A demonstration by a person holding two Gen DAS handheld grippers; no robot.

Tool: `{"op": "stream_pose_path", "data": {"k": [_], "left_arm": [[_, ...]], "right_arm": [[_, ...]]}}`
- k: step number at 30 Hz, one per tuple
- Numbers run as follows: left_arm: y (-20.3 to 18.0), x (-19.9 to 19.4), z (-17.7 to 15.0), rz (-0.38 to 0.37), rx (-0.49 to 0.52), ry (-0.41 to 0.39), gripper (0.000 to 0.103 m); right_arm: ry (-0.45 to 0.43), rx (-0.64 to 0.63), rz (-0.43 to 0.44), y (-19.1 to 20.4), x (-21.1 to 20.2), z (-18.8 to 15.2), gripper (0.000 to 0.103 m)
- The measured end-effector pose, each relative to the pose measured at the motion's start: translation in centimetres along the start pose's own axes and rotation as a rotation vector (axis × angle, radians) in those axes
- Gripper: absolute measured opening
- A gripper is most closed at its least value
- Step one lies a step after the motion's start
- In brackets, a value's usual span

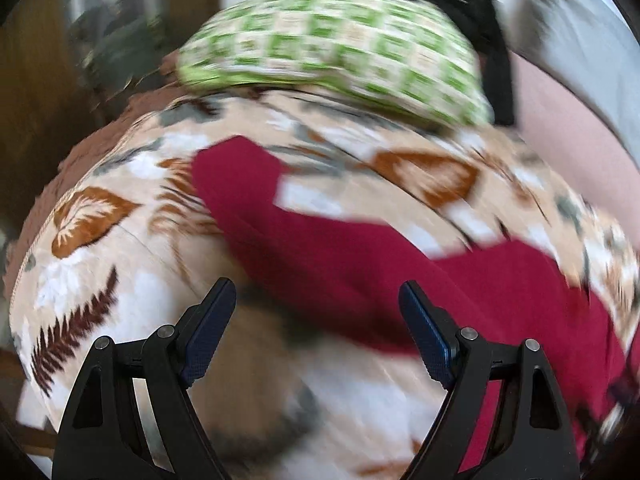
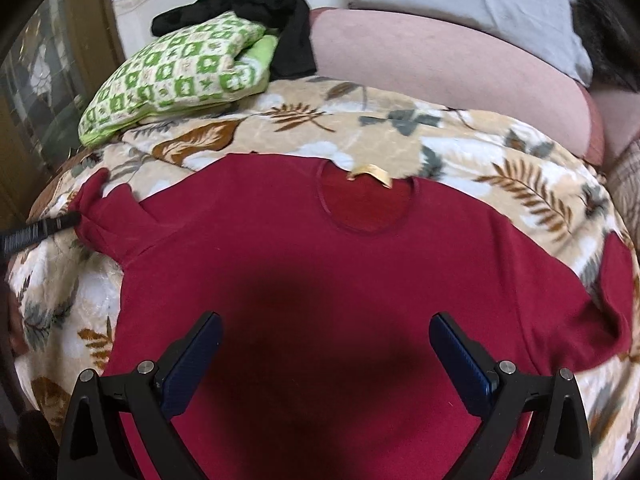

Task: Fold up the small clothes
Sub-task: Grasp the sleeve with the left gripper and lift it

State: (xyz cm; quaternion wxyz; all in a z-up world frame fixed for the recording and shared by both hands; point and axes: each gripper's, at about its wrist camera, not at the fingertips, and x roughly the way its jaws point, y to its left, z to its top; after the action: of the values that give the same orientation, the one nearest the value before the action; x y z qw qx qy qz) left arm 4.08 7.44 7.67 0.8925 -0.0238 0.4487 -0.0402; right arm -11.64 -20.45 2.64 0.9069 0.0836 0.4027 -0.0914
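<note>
Dark red knit T-shirt (image 2: 304,264) lies flat, neck up, on my beige leaf-print fleece blanket (image 2: 460,148); only my right view shows its round collar and tan label (image 2: 370,174). My blurred left view catches one sleeve. My left gripper (image 1: 318,308) and right gripper (image 2: 325,344) gape wide, holding nothing, above cloth
</note>
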Motion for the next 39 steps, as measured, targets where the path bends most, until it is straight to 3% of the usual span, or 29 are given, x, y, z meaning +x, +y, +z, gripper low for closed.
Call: {"op": "stream_pose_path", "data": {"k": [4, 6, 10, 13, 15, 18, 20, 25, 30, 39], "left_arm": [[4.0, 3.2, 3.8, 0.057, -0.124, 0.000, 0.084], [5.9, 5.0, 5.3, 0.075, -0.180, 0.019, 0.076], [8.8, 8.2, 7.1, 0.033, -0.286, 0.043, 0.070], [9.7, 10.6, 7.3, 0.002, -0.320, 0.087, 0.044], [10.5, 11.8, 6.9, -0.017, -0.359, 0.110, 0.016], [11.2, 11.5, 6.3, -0.033, -0.396, 0.055, 0.006], [11.2, 10.4, 6.2, -0.047, -0.397, 0.029, 0.006], [7.0, 4.8, 6.1, -0.138, -0.282, -0.069, 0.005], [-0.7, -0.2, 5.1, -0.277, -0.126, -0.117, 0.005], [-14.7, -2.9, -1.4, -0.459, 0.123, -0.042, 0.005]], "right_arm": [[0.009, -0.020, 0.015, 0.8, 1.0, 0.4, 0.103], [0.016, -0.027, 0.027, 1.1, 1.4, 0.4, 0.103], [0.028, -0.027, 0.044, 1.1, 1.9, 0.4, 0.103], [0.042, -0.024, 0.053, 1.0, 2.6, 0.4, 0.103], [0.053, -0.029, 0.049, 1.0, 3.2, 0.5, 0.103], [0.056, -0.029, 0.046, 0.8, 3.4, 0.6, 0.103], [0.055, -0.023, 0.052, 0.5, 3.2, 0.7, 0.102], [0.026, 0.019, 0.038, -1.4, 1.9, 1.2, 0.102], [0.004, 0.097, 0.024, -4.3, 0.4, 1.7, 0.103], [-0.030, 0.171, -0.027, -8.7, -2.5, 1.3, 0.103]]}}
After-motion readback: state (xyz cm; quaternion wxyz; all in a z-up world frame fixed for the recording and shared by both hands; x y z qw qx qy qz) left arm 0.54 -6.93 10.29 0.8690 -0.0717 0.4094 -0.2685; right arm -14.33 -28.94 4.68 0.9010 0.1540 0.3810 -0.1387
